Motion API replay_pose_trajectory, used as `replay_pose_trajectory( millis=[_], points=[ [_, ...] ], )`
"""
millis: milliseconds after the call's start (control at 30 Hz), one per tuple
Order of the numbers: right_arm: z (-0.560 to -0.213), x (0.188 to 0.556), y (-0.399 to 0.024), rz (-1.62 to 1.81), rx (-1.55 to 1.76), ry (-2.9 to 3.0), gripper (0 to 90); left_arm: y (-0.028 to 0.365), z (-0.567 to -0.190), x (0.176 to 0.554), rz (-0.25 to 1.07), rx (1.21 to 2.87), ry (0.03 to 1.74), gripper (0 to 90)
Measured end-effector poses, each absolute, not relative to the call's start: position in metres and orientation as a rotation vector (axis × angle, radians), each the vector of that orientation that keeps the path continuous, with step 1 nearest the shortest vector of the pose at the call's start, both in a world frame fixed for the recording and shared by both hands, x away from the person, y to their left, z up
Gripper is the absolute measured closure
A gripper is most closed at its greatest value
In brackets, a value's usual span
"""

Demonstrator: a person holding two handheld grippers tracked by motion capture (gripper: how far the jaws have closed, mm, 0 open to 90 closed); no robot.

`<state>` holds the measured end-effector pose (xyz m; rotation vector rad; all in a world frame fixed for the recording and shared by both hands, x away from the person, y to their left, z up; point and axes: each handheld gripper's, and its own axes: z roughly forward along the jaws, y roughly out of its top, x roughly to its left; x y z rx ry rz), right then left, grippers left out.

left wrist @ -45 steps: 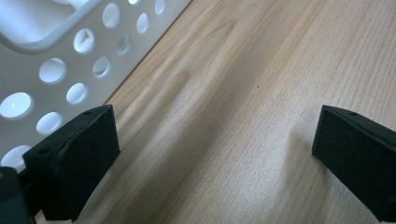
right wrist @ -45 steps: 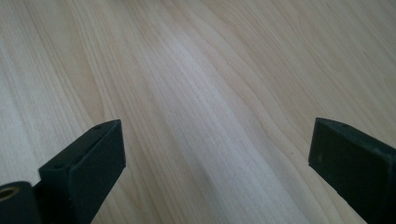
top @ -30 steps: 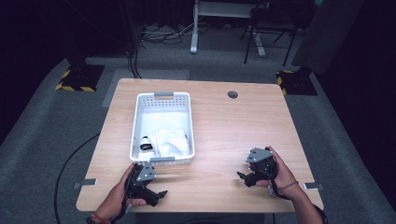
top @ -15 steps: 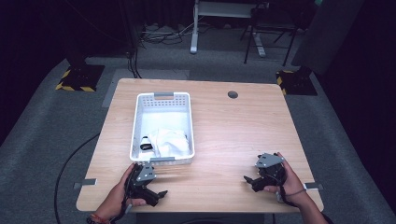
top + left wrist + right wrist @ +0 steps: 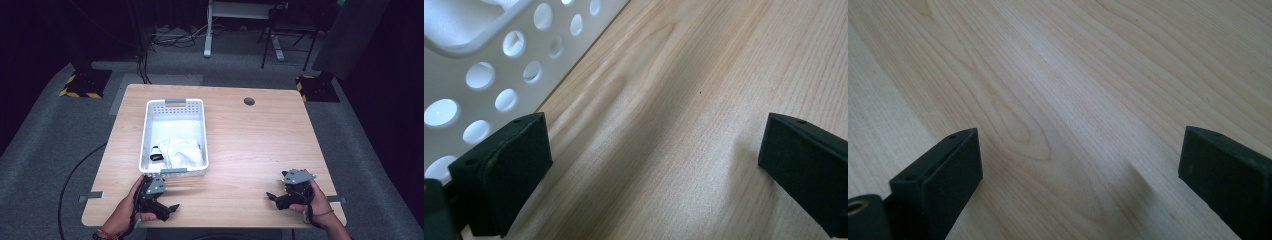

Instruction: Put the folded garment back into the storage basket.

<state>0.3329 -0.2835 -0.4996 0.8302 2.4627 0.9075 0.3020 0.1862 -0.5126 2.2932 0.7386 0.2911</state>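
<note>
A white perforated basket [image 5: 173,105] sits on a wooden table [image 5: 250,140], holding crumpled white cloth [image 5: 182,150] and a small dark object [image 5: 156,156]. Just in front of the basket, the left gripper [image 5: 167,210] rests low with jaws apart and empty. Well to the basket's right, the right gripper [image 5: 274,197] does likewise, seemingly parked between actions.
</note>
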Motion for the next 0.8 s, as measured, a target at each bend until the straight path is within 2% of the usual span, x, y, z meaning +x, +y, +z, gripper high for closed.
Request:
replay_pose_trajectory(
  millis=[800],
  points=[
    [-0.511, 0.328, -0.313, 1.021, 0.987, 2.464, 1.1, 0.186, -0.513, 0.302, 0.288, 2.294, 0.738, 0.5]
  ],
)
